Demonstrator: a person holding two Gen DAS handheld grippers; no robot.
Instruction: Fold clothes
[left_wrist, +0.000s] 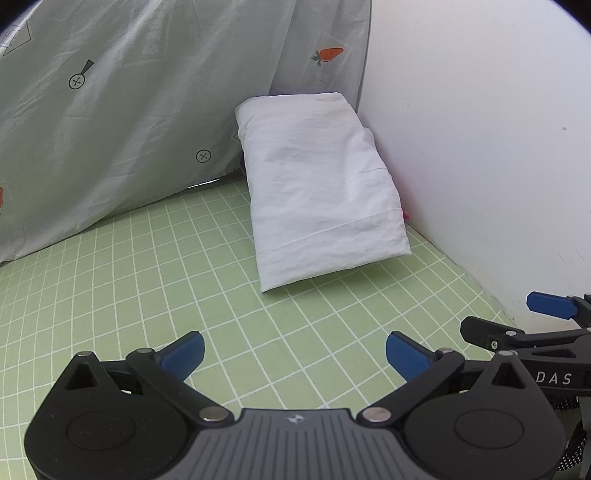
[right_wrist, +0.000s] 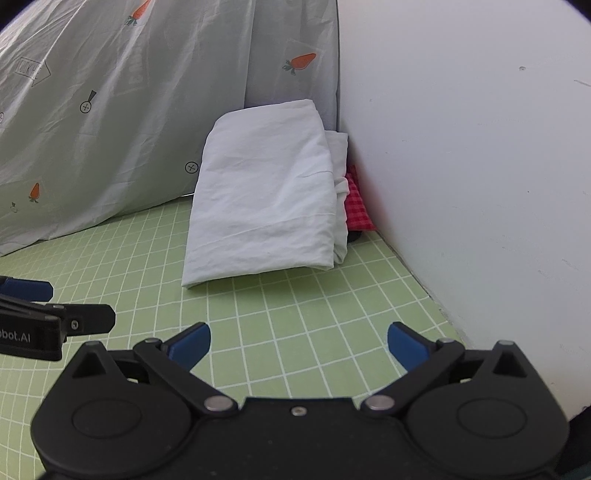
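Observation:
A folded white cloth (left_wrist: 317, 188) lies on the green grid mat (left_wrist: 147, 280), against the corner where the curtain meets the wall; it also shows in the right wrist view (right_wrist: 266, 206). A red checked cloth (right_wrist: 355, 206) peeks out between it and the wall. My left gripper (left_wrist: 294, 356) is open and empty, low over the mat, well short of the white cloth. My right gripper (right_wrist: 298, 349) is open and empty too, beside the left one. Each gripper shows at the edge of the other's view: the right gripper's fingers (left_wrist: 550, 303), the left gripper's fingers (right_wrist: 29, 290).
A pale grey curtain (left_wrist: 129, 110) printed with carrots hangs at the back and left, its hem on the mat. A white wall (left_wrist: 480, 147) runs along the right side. A dark object (right_wrist: 355, 236) lies under the red cloth.

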